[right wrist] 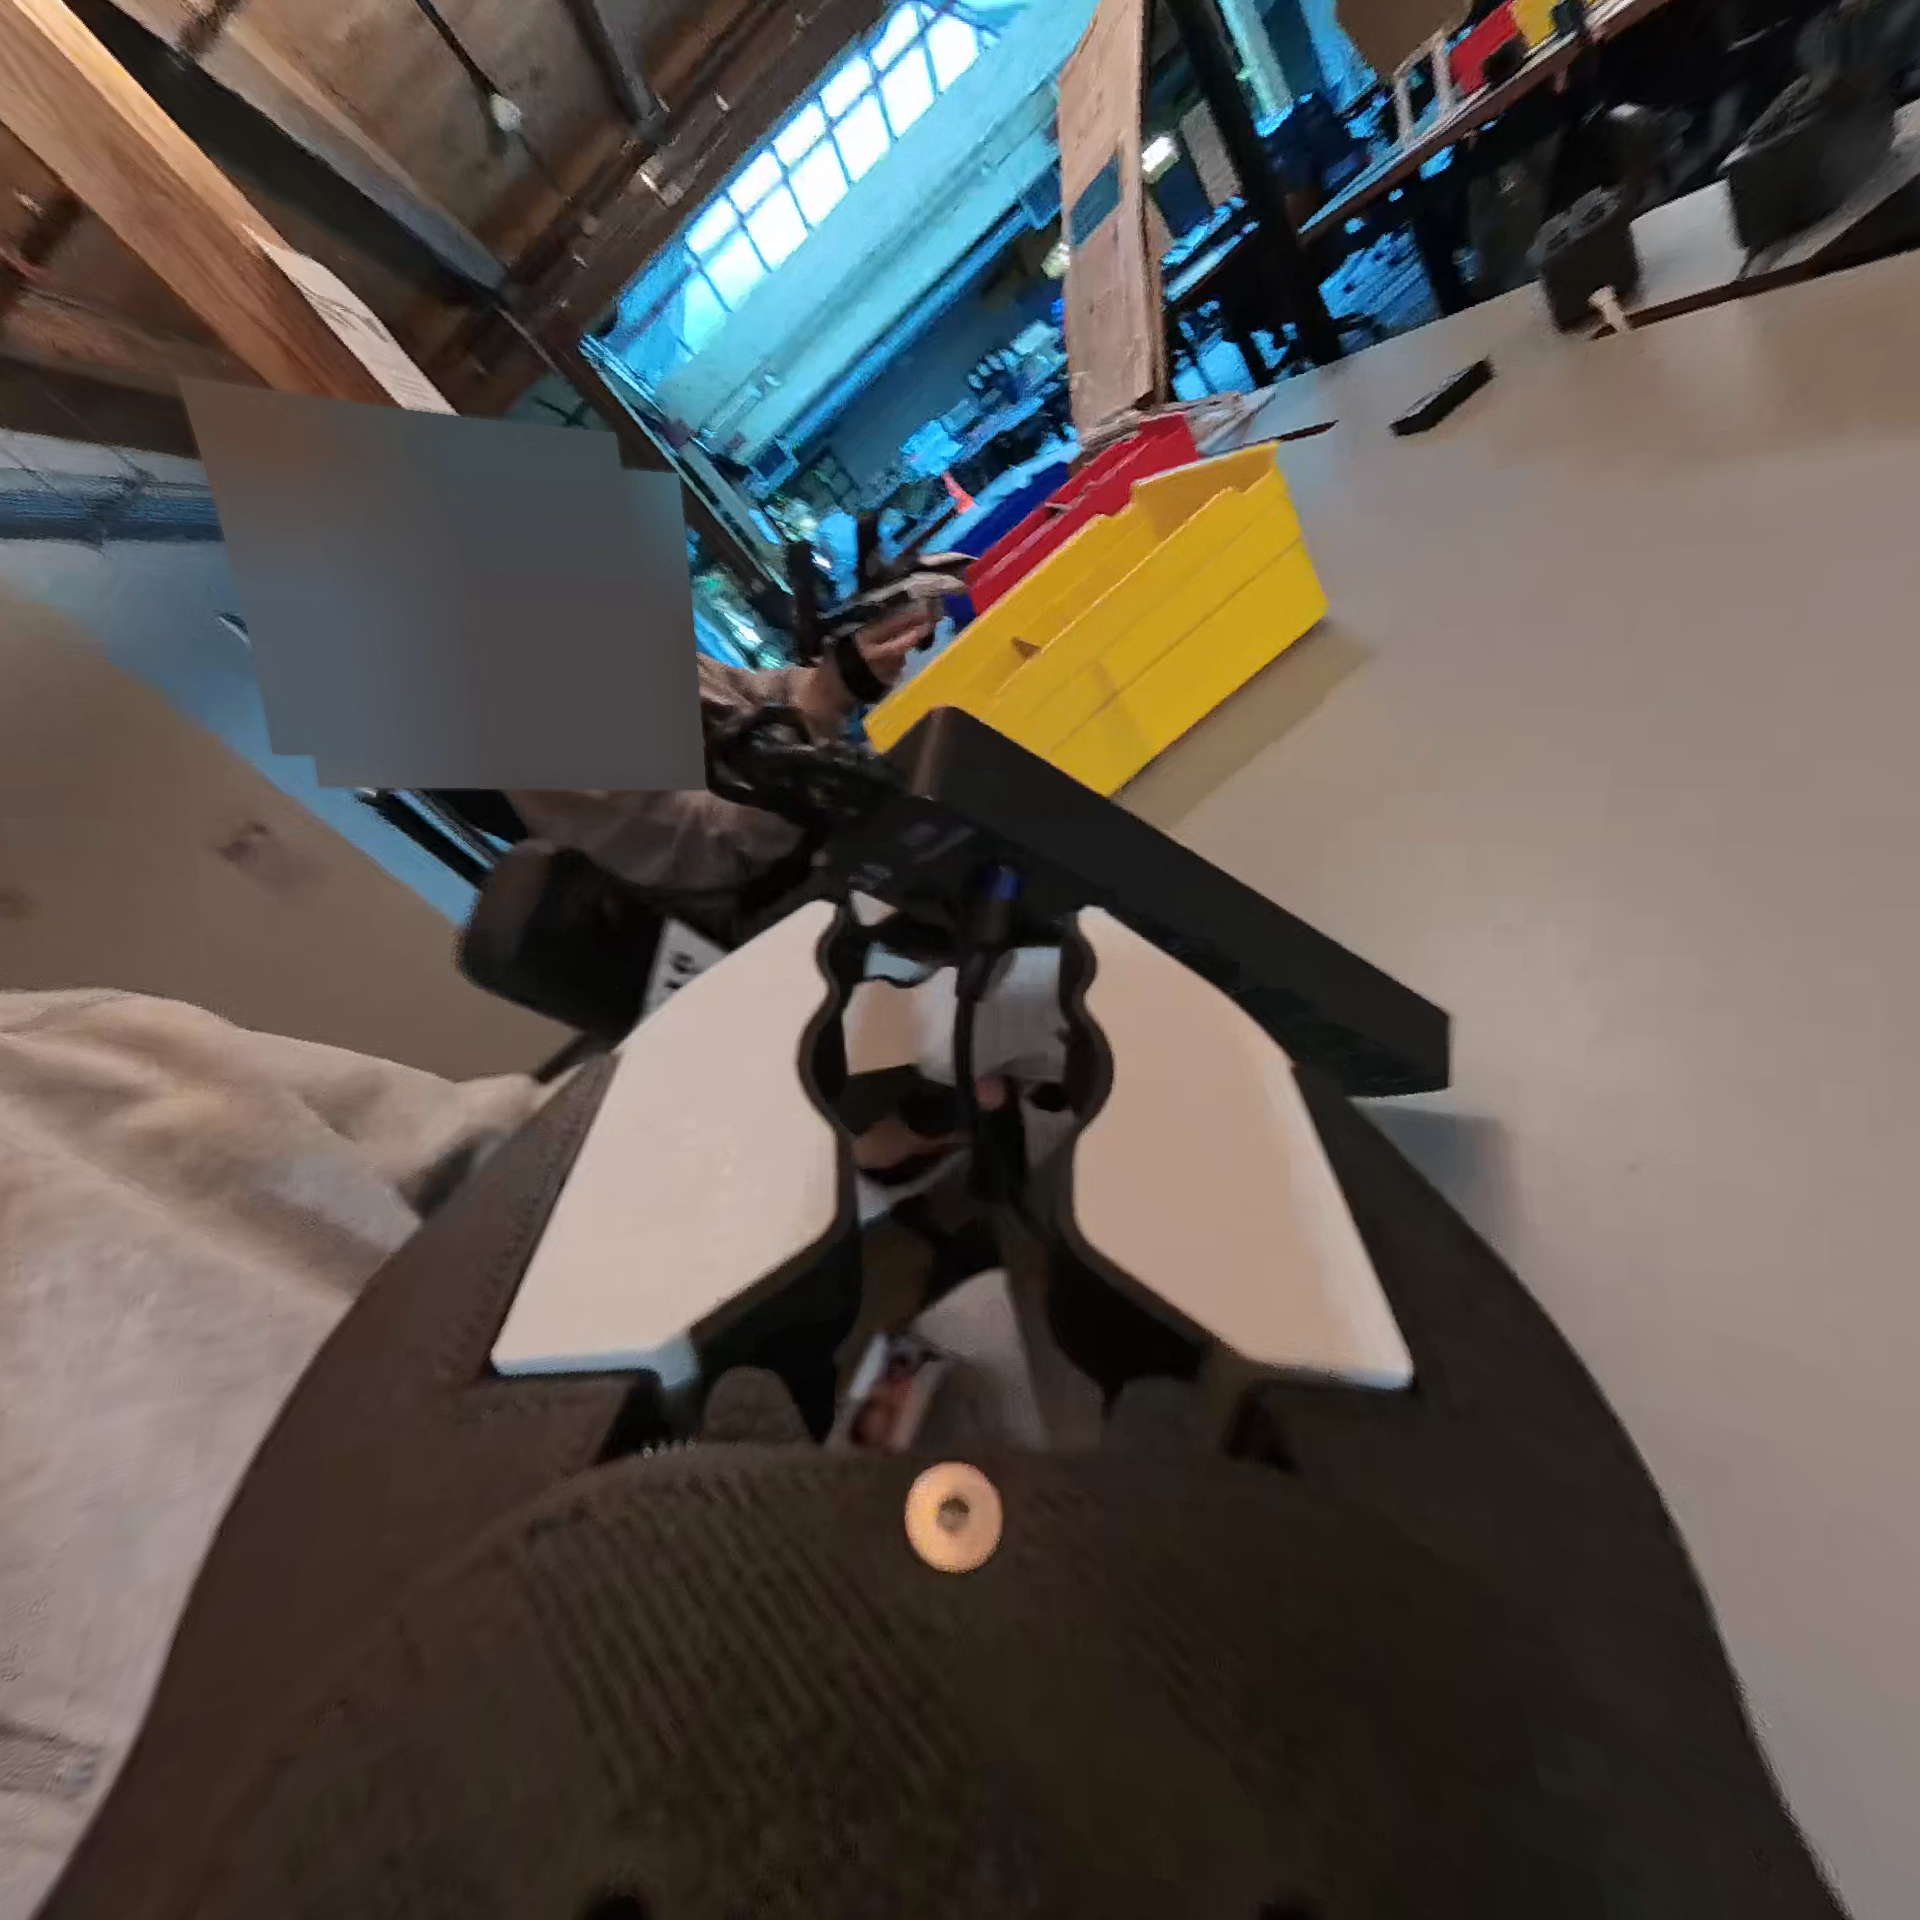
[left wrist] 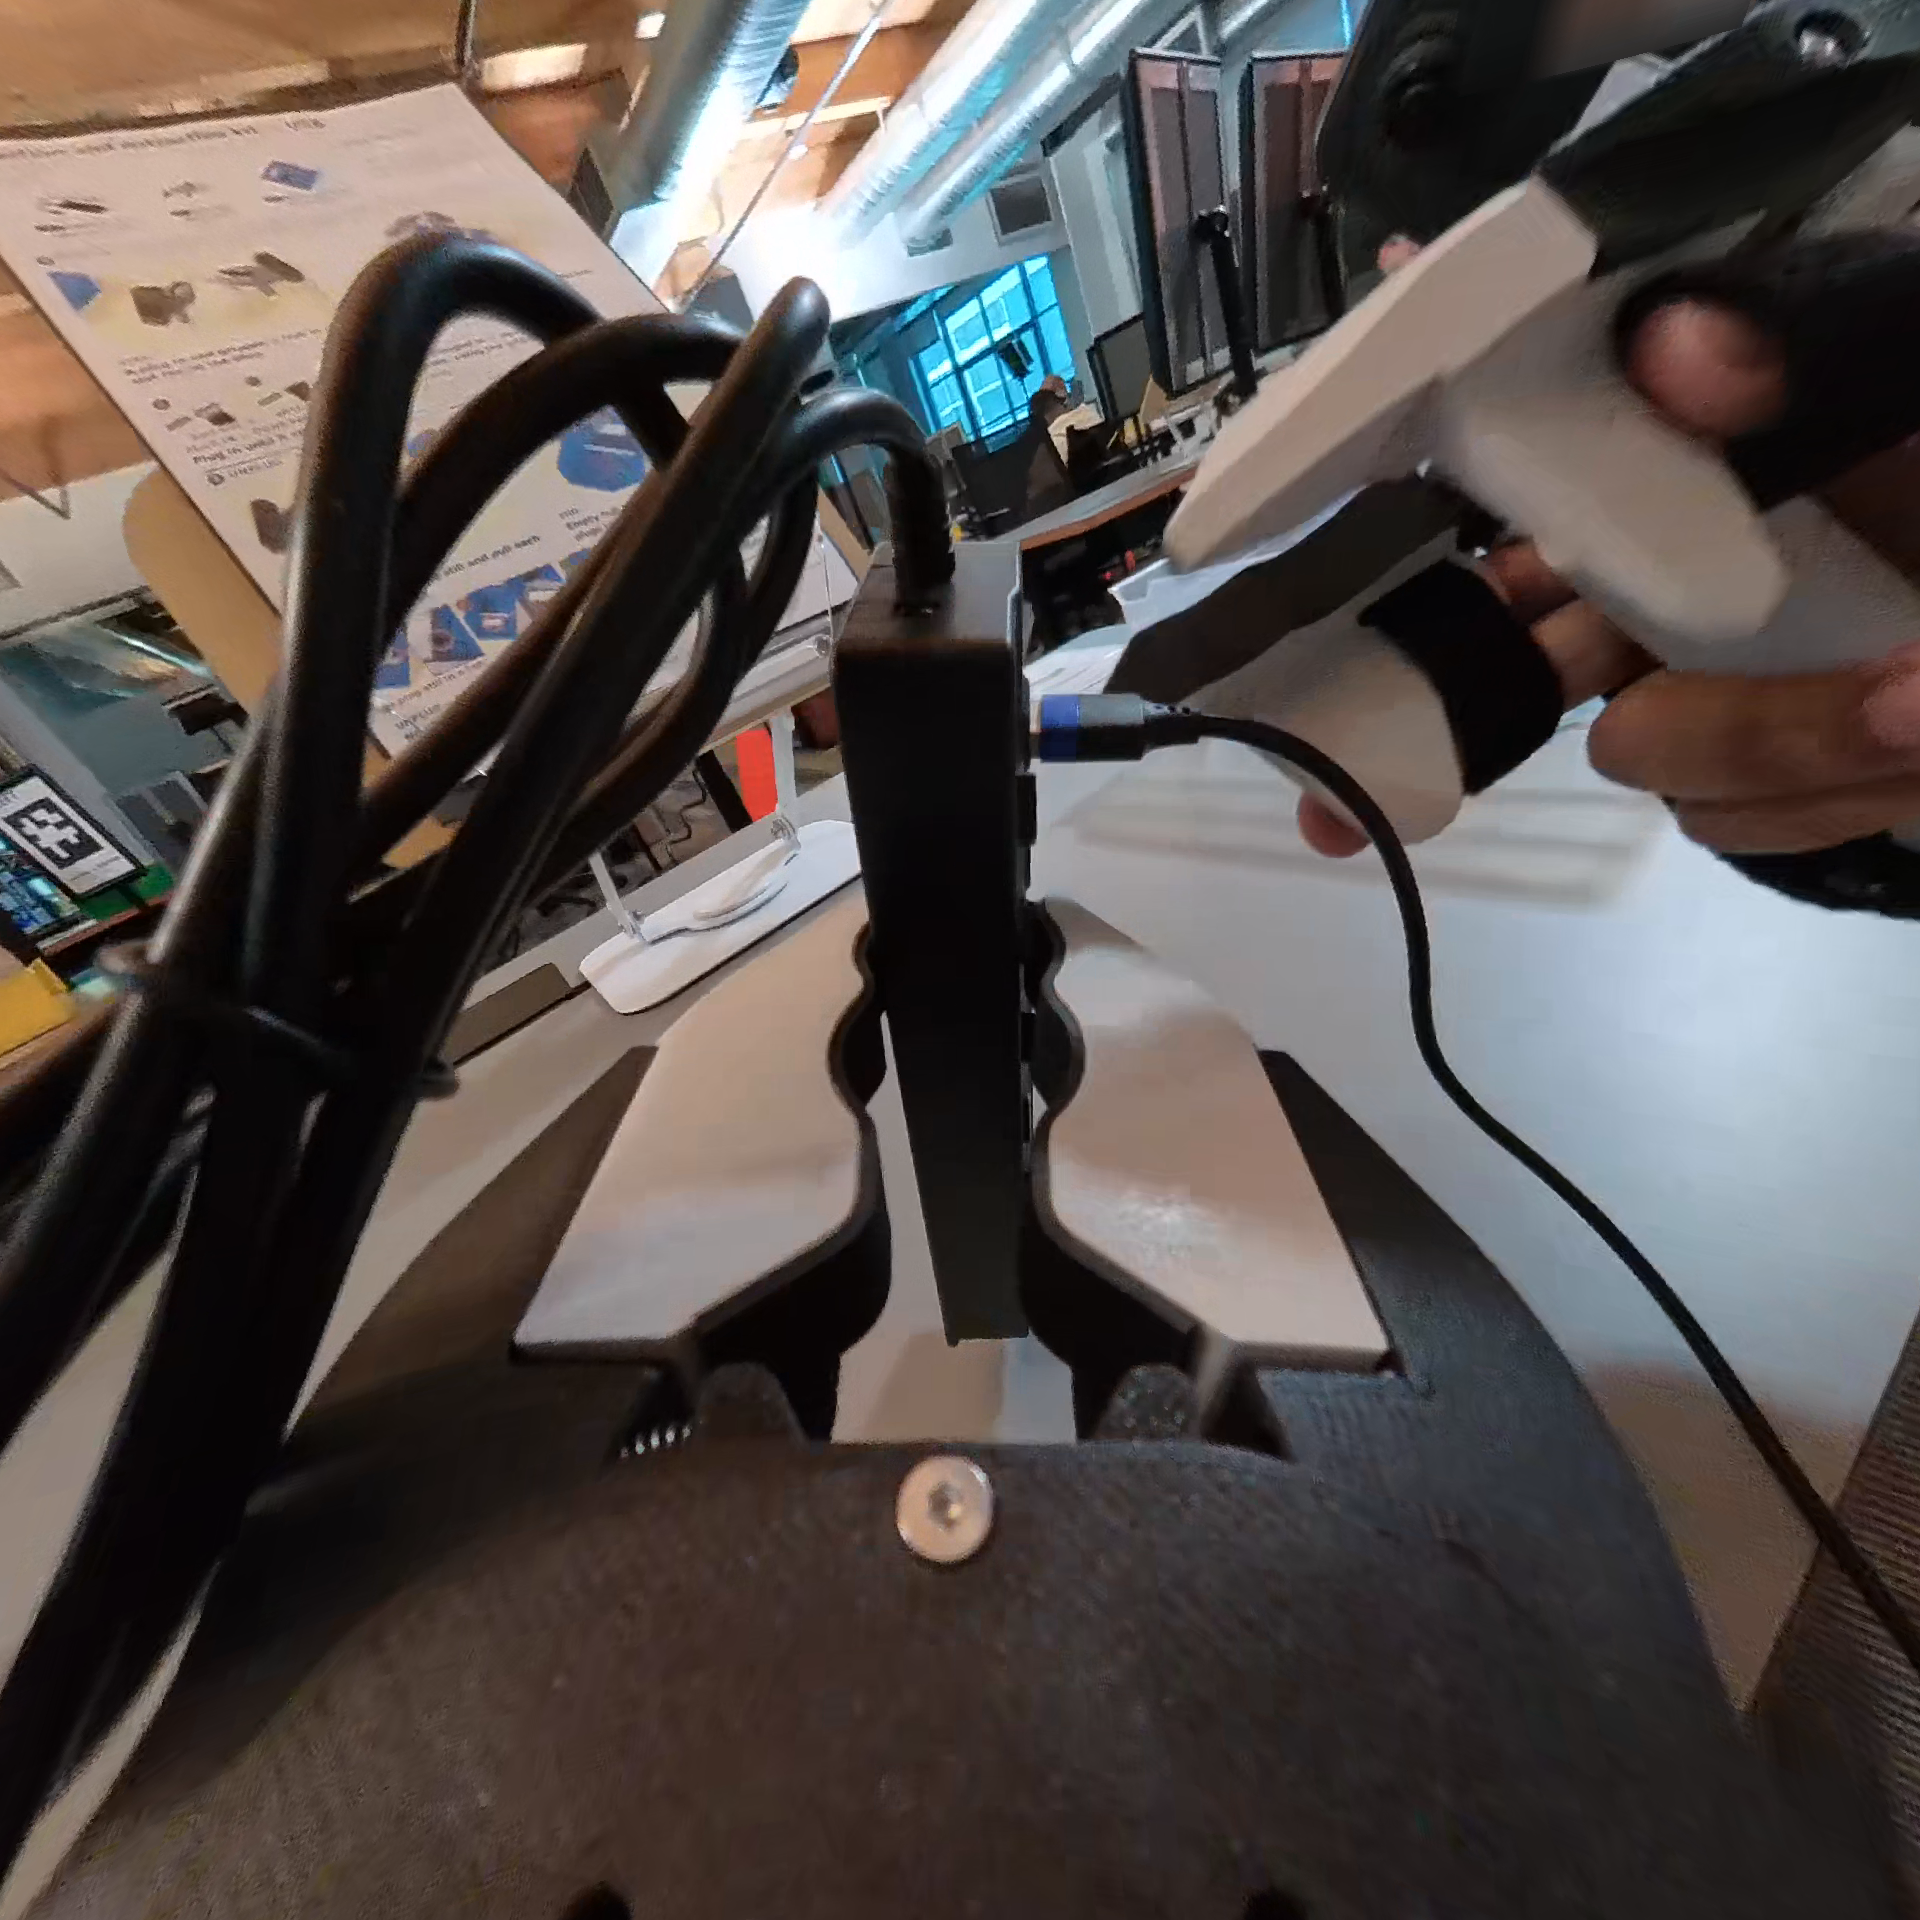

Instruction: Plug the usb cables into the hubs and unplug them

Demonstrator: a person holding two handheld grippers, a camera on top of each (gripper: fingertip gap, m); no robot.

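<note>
Left wrist view shows our left gripper [left wrist: 951,1049] clamped on the black hub [left wrist: 935,935], which stands on end, long axis running away from us, above the pale table [left wrist: 1558,1091]. A blue-collared USB plug [left wrist: 1091,724] sits in its right side, pointing left. Our right gripper [right wrist: 956,997] is spread apart around that cable [right wrist: 977,1039], not pinching it.

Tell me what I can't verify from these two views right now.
- Left wrist view: hub port face is edge-on, so how deep the blue-collared plug sits is unclear.
- Left wrist view: right gripper motion-blurred.
- Right wrist view: cable between right gripper's fingers; contact unclear, hub ports blurred.
</note>
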